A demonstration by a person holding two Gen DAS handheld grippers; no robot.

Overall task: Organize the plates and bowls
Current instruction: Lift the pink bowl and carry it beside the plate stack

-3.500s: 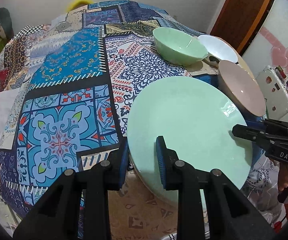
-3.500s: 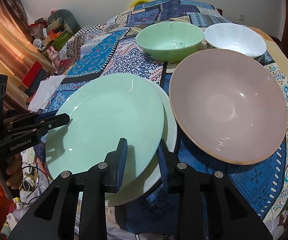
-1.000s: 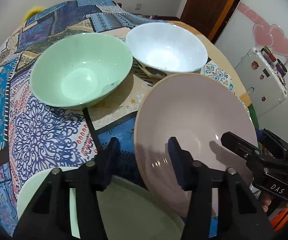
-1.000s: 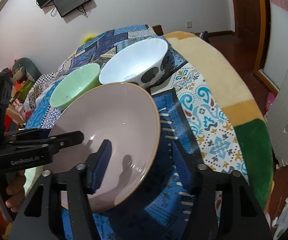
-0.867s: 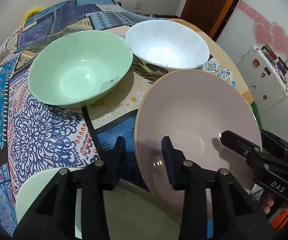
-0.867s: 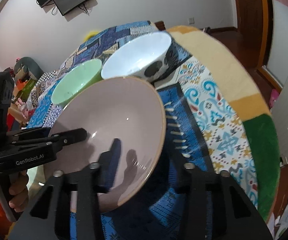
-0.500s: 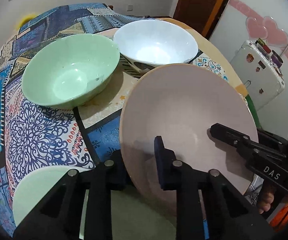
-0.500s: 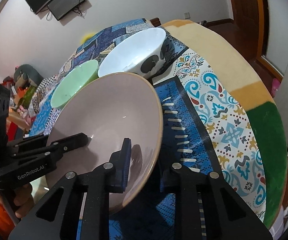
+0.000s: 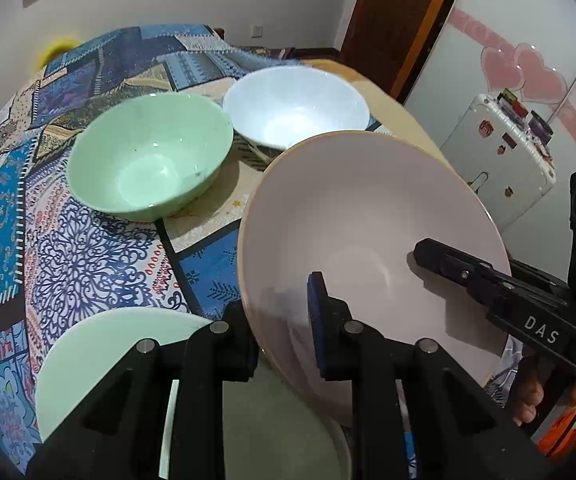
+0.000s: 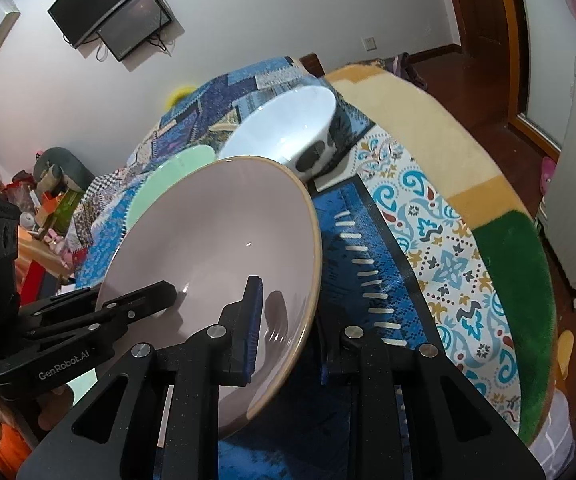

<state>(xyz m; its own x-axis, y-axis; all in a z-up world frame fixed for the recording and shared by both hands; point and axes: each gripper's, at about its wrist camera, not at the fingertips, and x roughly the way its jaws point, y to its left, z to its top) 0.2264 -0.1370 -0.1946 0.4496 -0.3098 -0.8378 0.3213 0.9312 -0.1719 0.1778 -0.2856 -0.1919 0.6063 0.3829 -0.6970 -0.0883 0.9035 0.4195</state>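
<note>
Looking along the left wrist view, we see the left gripper [image 9: 283, 320] clamped on the near rim of the pink bowl [image 9: 368, 216], tilted above the green plate [image 9: 99, 356] (2 bowls sit behind). From the right wrist view, our right gripper [image 10: 290, 328] pinches the opposite rim likewise.

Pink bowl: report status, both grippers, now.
Left gripper and right gripper both shut on the pink bowl rim, opposite sides. Bowl tilted. Green plate under its near edge; green bowl beyond.
</note>
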